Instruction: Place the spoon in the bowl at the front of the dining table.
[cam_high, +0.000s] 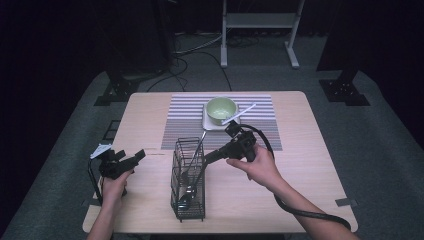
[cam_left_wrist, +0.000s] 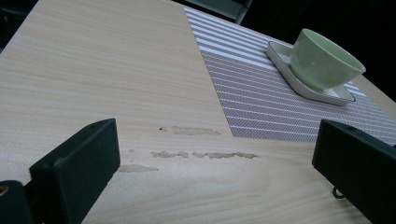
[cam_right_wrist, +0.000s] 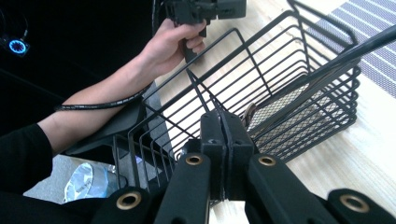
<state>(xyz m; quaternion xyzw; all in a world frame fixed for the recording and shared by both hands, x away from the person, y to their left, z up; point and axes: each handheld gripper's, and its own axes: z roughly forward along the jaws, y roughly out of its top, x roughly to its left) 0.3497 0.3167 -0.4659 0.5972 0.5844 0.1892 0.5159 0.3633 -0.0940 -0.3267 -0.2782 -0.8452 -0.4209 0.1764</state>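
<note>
High view: wire basket stands on the desk near centre, long axis running near-to-far, a dark spoon lying in it and a long thin utensil leaning out of its far end. Right gripper reaches in from the right; its fingers are pressed fully together at the basket's right rim, with no utensil visibly pinched. Left gripper rests well left of the basket, fingers wide apart, nothing between them. Right hand is nearer. Green bowl sits far, on the striped mat.
</note>
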